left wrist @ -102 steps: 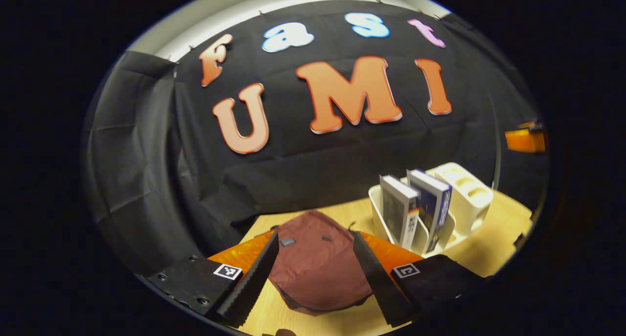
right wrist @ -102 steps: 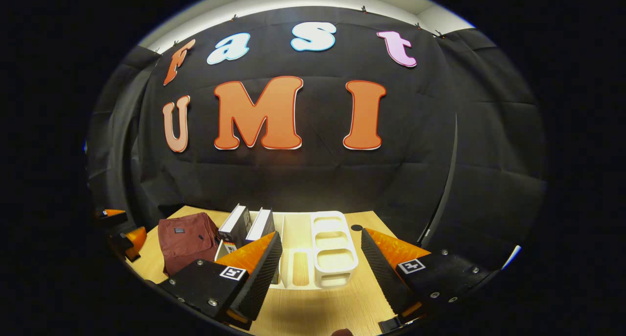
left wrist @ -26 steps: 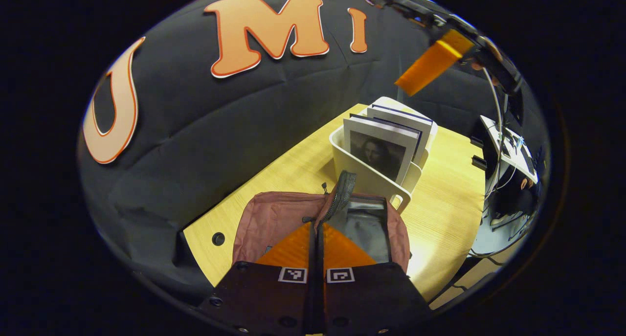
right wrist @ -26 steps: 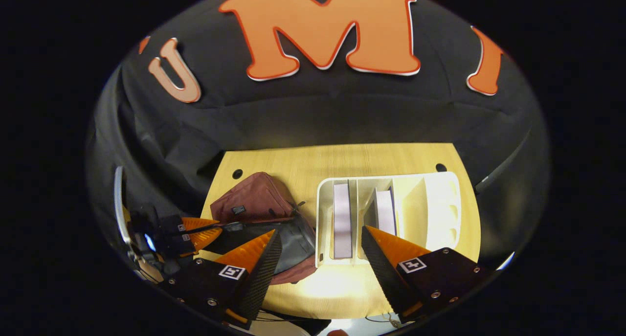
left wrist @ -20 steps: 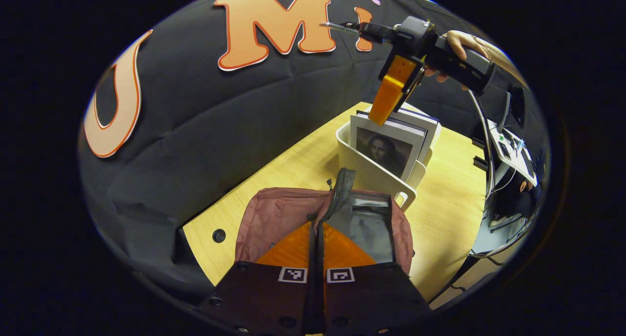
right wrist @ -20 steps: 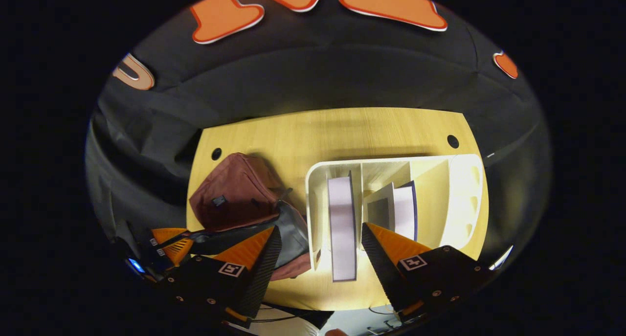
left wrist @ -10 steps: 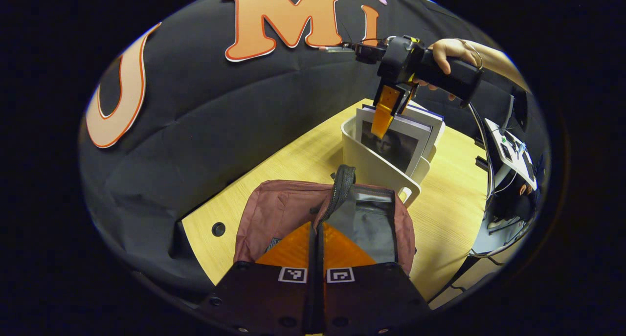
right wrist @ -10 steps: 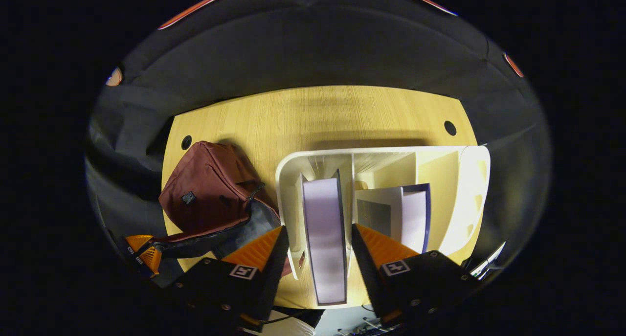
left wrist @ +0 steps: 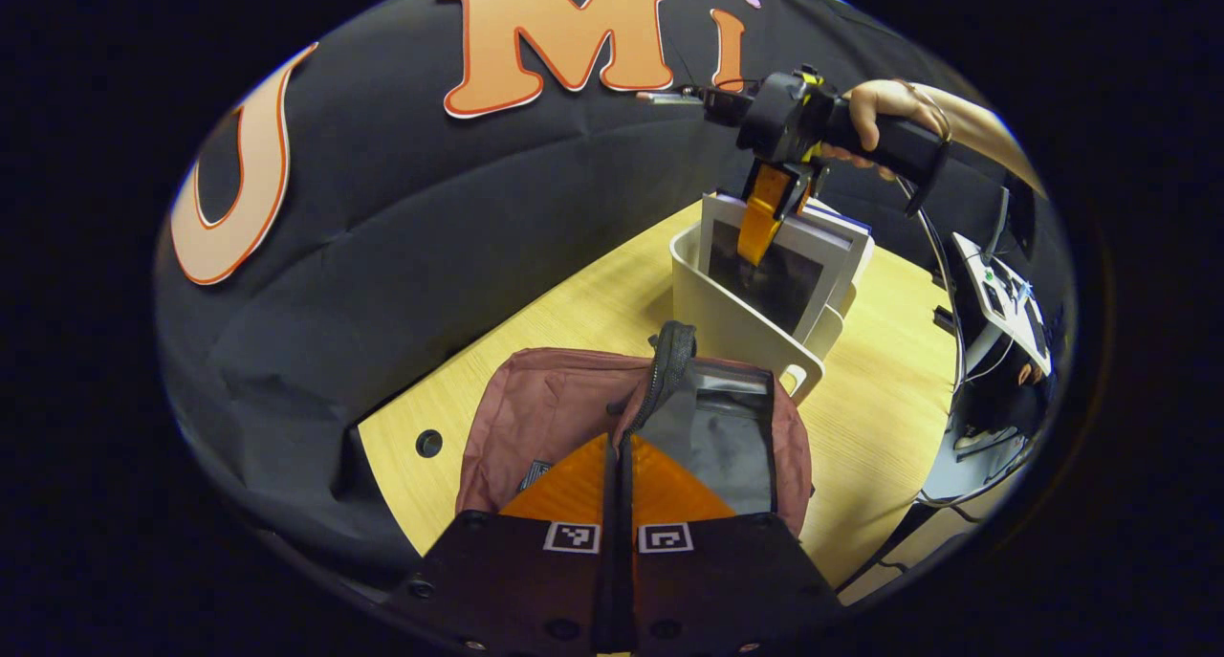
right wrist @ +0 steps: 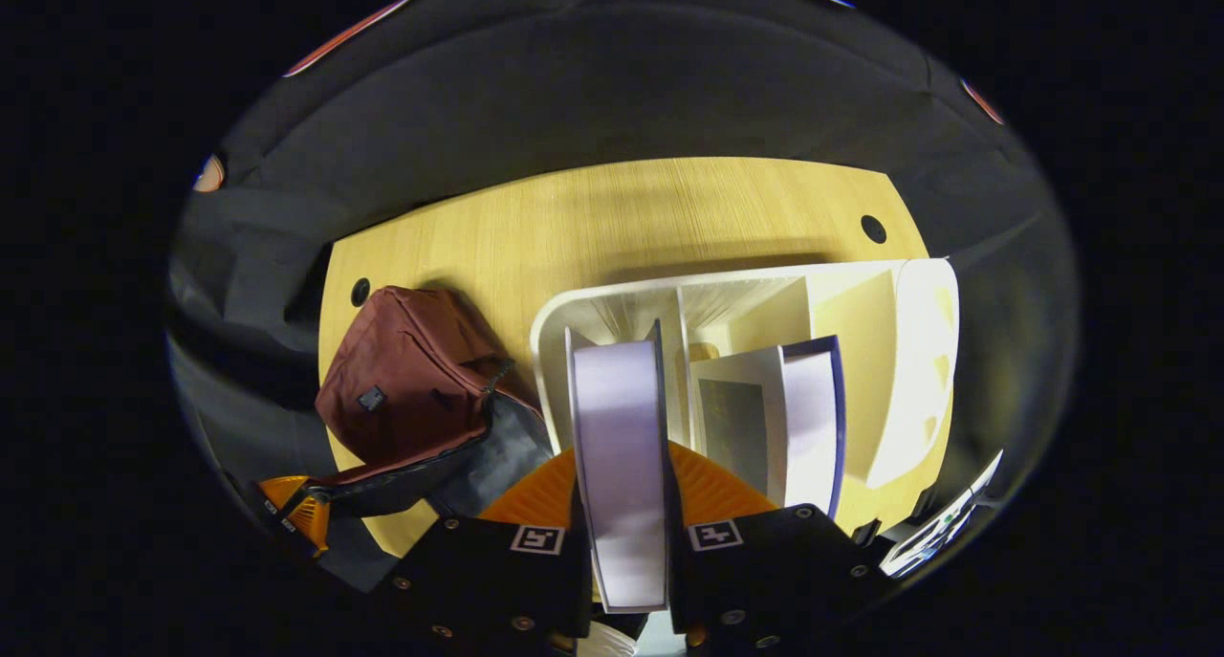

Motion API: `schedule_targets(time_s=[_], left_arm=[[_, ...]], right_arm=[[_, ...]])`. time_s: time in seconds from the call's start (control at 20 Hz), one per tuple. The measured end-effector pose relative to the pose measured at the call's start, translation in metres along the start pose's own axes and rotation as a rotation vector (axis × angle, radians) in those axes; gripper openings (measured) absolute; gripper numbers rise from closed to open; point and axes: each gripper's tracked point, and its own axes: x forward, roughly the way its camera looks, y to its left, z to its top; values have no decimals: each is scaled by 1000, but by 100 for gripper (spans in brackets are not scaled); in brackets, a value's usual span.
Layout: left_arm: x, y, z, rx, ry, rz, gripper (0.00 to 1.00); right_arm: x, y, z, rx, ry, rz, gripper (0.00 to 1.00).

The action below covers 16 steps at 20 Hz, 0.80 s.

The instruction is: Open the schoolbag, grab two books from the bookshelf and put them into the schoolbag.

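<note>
Lighting's pretty dim overall, with the wooden table glowing warm yellow under light coming from above. The white bookshelf is casting a soft shadow toward the back wall. Fisheye bending is getting heavy near the edges, and both views are staying fairly sharp, with no real glare.

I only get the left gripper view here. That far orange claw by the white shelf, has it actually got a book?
Observer: Yes. The right gripper view shows the right gripper with one finger pressed on each face of the book, which stands in the end slot of the shelf.
Operator: Is there another book? They overlap for me.
Observer: One more. The second book leans in the next slot, apart from the first.
Operator: And my own claw?
Observer: Seen from outside, the left gripper pinches the opened rim of the bag and lifts it.
</note>
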Motion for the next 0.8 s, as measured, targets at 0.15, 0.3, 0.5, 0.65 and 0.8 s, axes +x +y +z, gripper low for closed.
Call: schedule_targets(time_s=[0.15, 0.3, 0.5, 0.65, 0.8], left_arm=[[0, -4, -1, 7, 0, -2, 1], [0, -5, -2, 8, -2, 3, 1], [0, -7, -4, 4, -1, 19, 1], [2, -9, -7, -12, 11, 27, 1], [3, -8, -5, -22, 10, 49, 1]], right_arm=[[-37, 3, 7, -17, -55, -17, 32], [-89, 10, 17, -17, -130, -13, 32], [-164, 5, 15, 1, -255, 5, 31], [-216, 5, -2, 33, -355, 73, 31], [-241, -1, -41, 96, -438, 156, 31]])
